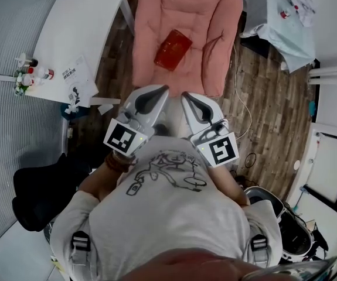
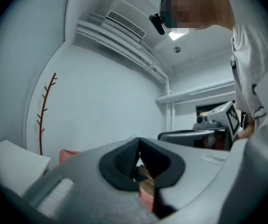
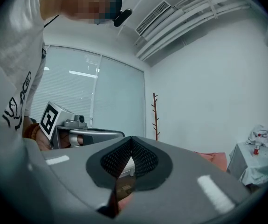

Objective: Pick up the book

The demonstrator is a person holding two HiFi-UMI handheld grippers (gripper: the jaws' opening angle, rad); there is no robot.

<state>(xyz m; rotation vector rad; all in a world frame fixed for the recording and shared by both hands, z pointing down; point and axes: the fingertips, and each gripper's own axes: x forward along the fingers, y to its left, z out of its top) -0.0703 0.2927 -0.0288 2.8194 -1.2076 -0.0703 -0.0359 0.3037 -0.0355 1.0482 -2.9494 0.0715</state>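
Head view: seen from above, a person in a white printed T-shirt holds two grippers side by side in front of the chest. The left gripper [image 1: 161, 91] and right gripper [image 1: 187, 97] both point ahead toward a pink floor cushion [image 1: 215, 34] on a wooden floor [image 1: 262, 98]. The red book [image 1: 173, 50] lies flat near the cushion's middle, somewhat toward its left edge, well apart from both gripper tips. A white table [image 1: 80, 22] stands to the cushion's left, with small bottles [image 1: 30, 74] at its near left corner.

Left gripper view: the two black ribbed pads meet at their tips with nothing between them. The gripper looks level at a pale wall and a branch-shaped coat stand [image 2: 45, 111]. The book is not in this view.

Right gripper view: these jaws are pressed together too, and empty. A cloth-covered side table [image 3: 252, 167] stands at the right. Again the book is not shown.

Risks, as a judgement: both grippers are closed and level, while the book lies lower and ahead. If the jaws stay closed on arrival, they would only push the book across the soft cushion. A flat book on padding leaves little edge to catch, so a jaw could pinch cushion fabric or grip only the cover and let the pages fan open.
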